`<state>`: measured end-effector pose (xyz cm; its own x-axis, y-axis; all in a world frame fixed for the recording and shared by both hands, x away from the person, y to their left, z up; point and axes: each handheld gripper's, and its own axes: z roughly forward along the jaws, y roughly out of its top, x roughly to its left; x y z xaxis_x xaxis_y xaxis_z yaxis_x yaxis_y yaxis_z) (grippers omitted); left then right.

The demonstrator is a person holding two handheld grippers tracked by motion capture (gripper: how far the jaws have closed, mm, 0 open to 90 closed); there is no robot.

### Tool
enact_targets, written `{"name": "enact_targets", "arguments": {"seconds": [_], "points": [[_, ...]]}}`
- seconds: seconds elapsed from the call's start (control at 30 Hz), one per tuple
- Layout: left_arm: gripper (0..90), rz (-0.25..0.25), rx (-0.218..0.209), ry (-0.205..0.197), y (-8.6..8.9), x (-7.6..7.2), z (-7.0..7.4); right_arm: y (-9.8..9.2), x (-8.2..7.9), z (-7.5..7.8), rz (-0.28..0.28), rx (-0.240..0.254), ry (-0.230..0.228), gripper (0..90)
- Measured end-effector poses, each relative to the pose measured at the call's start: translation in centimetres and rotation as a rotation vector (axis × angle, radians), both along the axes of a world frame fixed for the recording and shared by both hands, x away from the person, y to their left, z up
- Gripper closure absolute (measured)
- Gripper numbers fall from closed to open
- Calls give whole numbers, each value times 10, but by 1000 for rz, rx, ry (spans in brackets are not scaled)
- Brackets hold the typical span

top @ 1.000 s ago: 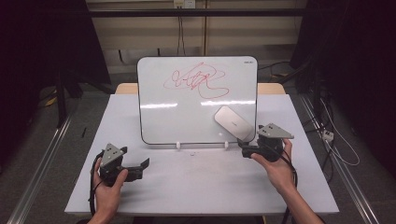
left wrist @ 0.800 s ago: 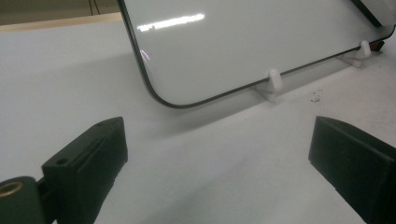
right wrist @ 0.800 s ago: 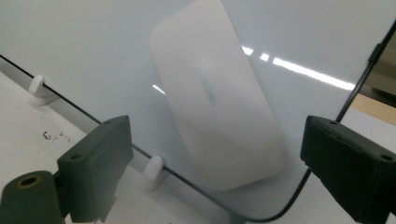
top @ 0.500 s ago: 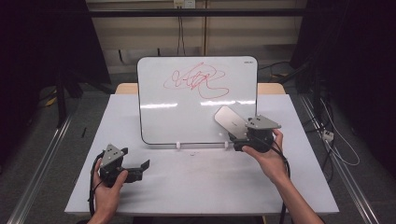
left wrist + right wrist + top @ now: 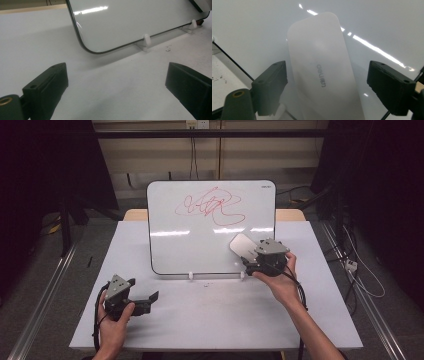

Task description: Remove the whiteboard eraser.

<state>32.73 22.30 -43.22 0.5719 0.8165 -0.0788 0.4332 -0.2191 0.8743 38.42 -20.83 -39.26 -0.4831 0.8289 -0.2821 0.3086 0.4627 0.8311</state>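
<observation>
White, oblong eraser (image 5: 322, 67) with rounded corners, grey lettering, against whiteboard (image 5: 200, 245).

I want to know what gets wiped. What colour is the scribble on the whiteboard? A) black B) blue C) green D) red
D: the scribble on the upper part of the whiteboard is drawn in red loops.
</observation>
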Motion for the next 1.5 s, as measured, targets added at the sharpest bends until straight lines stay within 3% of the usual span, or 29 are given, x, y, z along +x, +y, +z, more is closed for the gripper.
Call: {"name": "enact_targets", "arguments": {"seconds": [0.17, 0.43, 0.67, 1.1, 1.5], "points": [[45, -3, 1, 0, 0, 0, 0, 8, 3, -3, 5, -75, -16, 167], [45, 1, 1, 3, 0, 1, 0, 15, 6, -10, 3, -140, -27, 183], [45, 1, -3, 3, 0, 1, -1, 19, 7, -13, -9, -208, -21, 257], [45, 0, -2, 3, 0, 1, -1, 23, 8, -13, -25, -247, -13, 301], [45, 5, 0, 9, 3, 2, -1, 22, 9, -11, -26, -207, 9, 308]]}}
